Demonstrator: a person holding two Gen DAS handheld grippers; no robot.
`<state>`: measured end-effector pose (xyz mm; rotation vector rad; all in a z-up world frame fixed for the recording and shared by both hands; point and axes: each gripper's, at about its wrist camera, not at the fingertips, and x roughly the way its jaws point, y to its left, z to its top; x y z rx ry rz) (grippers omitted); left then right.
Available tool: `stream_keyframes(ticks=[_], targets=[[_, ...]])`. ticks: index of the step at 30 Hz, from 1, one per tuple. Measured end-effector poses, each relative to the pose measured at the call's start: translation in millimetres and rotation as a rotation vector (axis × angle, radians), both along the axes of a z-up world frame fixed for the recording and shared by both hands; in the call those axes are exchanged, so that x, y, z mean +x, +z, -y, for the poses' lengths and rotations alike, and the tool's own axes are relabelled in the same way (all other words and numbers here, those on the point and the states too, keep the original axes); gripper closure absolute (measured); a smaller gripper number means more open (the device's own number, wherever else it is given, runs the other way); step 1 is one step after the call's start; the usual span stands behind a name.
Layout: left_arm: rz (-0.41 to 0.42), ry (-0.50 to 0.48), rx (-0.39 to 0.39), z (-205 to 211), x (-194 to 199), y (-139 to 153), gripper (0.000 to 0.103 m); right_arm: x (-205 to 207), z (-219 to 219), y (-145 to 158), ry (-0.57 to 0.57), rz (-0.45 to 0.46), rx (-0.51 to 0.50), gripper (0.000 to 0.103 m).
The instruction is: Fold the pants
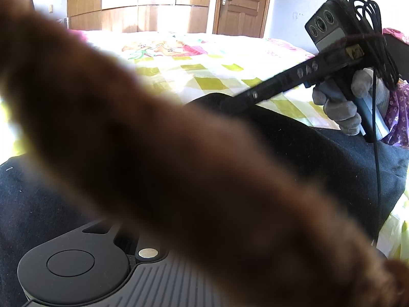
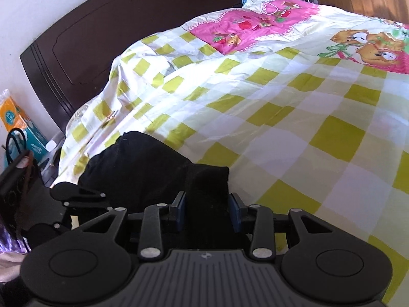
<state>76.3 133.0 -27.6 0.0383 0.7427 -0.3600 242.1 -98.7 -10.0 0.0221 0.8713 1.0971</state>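
Observation:
The black pants (image 2: 143,168) lie bunched on a checked bedspread (image 2: 294,117); they also show in the left wrist view (image 1: 319,158). My right gripper (image 2: 208,211) has a fold of the black cloth between its blue pads (image 2: 236,213), which stand a little apart around it. In the left wrist view the right gripper's fingers (image 1: 230,103) reach onto the cloth, held by a gloved hand (image 1: 342,105). My left gripper's fingers are hidden behind a blurred brown strand (image 1: 179,153) across the lens. In the right wrist view the left gripper's fingers (image 2: 79,194) rest at the cloth's left edge.
A dark headboard (image 2: 102,38) stands behind the bed. Boxes and a bag (image 2: 20,128) sit on the floor at the left. A wooden wardrobe (image 1: 138,2) and a door (image 1: 242,2) stand beyond the bed's far side.

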Motion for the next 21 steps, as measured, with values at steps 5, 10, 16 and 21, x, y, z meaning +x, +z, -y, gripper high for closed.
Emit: stream_keyframes(ticks=[5,10,16,21], targets=[[-0.001,0.007,0.001,1,0,0,0.075,13,-10,-13,0.023,-0.066,0.072,0.053],[-0.005,0.005,0.001,1,1,1,0.075,15,-16,-16,0.07,-0.097,0.092,0.053],[-0.002,0.002,-0.008,-1,1,-1,0.075,17,0,-8,0.135,-0.223,0.232,0.053],[0.002,0.004,0.002,0,-1,1,0.075,28,-24,-25,0.002,-0.268,0.179,0.078]])
